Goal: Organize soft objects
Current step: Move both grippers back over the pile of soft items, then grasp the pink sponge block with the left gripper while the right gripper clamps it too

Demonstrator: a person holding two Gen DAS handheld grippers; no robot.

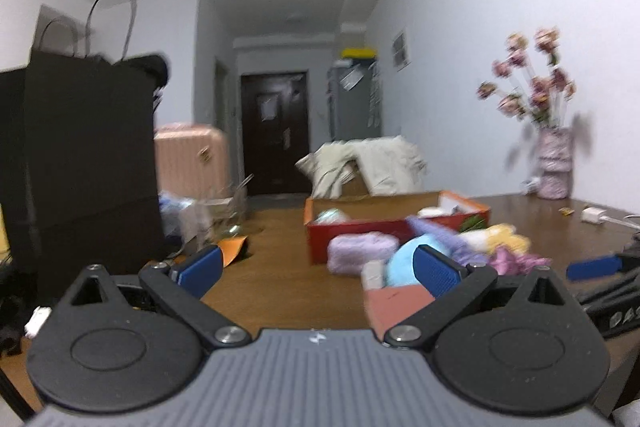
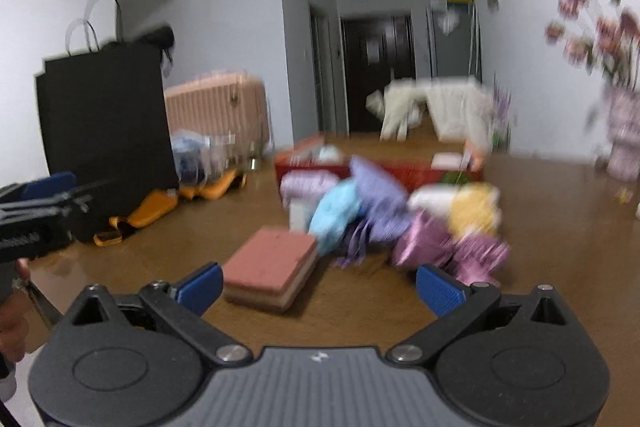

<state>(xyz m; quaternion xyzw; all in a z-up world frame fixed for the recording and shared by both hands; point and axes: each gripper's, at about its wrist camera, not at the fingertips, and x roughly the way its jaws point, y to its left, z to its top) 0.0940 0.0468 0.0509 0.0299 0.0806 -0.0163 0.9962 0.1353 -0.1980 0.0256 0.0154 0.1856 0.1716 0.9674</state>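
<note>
Right wrist view showed both tongs (image 2: pixel 318 289) spread wide, empty — best squared over the pink sponge (image 2: pixel 270 273) before closing gently.

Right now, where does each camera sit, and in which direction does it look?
Left wrist: sits on the left gripper, looks over the wooden table toward the red box; its open fingers and the right gripper's blue tip show.
Right wrist: sits on the right gripper, faces the pink stacked block; the left gripper shows.
Shared: table, box, soft toys, dark door.
</note>
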